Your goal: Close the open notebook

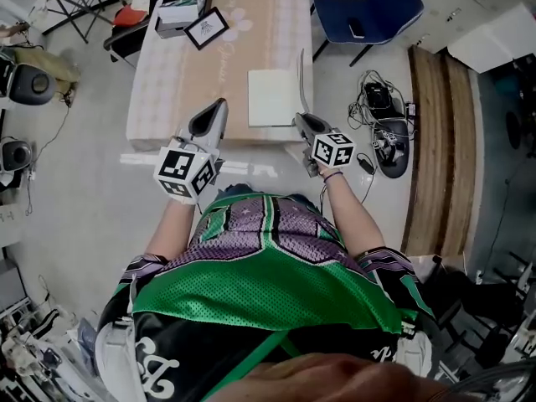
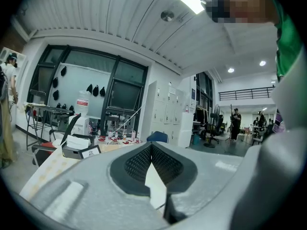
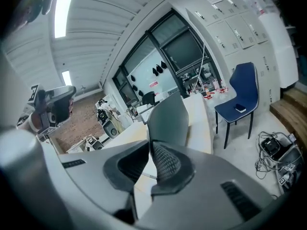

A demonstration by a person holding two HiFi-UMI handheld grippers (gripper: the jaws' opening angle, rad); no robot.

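The notebook [image 1: 273, 97] lies open on the counter [image 1: 180, 78], near its front right corner, with a white page facing up. Its grey cover [image 1: 301, 82] stands upright along the page's right side and shows only as a thin edge from the head view.

The right tool [image 1: 299, 119] sits at the near end of that cover. In the right gripper view its 2 jaws are drawn together at the tips, and the cover rises straight from the seam between them, so they look pinched on the cover's near edge.

The left tool [image 1: 221, 104] hovers over the counter's front edge, well left of the notebook and apart from it. In the left gripper view its jaws meet at the tips with nothing between them, and the white page shows through the gap below the pads.

At the counter's far left corner stand a tissue box [image 1: 178, 13] and a small framed card [image 1: 206, 28]. A blue chair [image 1: 373, 7] stands beyond the far right corner with a phone [image 1: 356, 28] on its seat. Tangled cables [image 1: 378, 111] lie on the floor to the right.
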